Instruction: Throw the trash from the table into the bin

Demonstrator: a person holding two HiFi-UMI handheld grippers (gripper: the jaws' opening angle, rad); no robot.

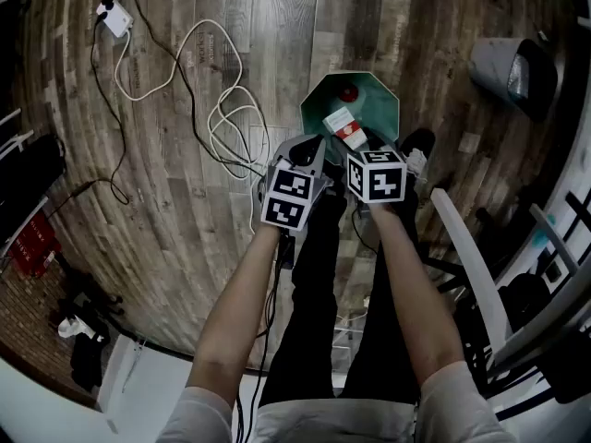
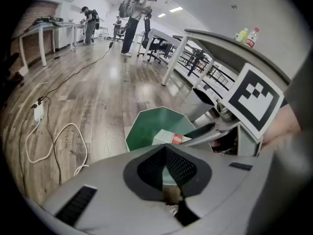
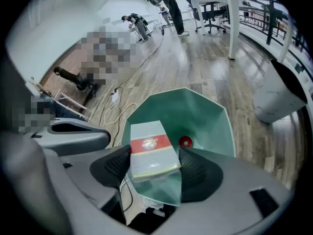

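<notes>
green bin (image 3: 208,114) holds a red cap (image 3: 185,141); right gripper (image 3: 155,166) jaws grasp a carton (image 3: 149,146), left gripper (image 2: 169,169) jaws clenched.

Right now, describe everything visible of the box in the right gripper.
The box is a pale grey-green carton, cardboard by its look, with a red band bearing a small emblem across its upper face. It looks intact and closed. The right gripper clamps its two sides and holds it above the open green bin. Only the jaws touch it.
</notes>
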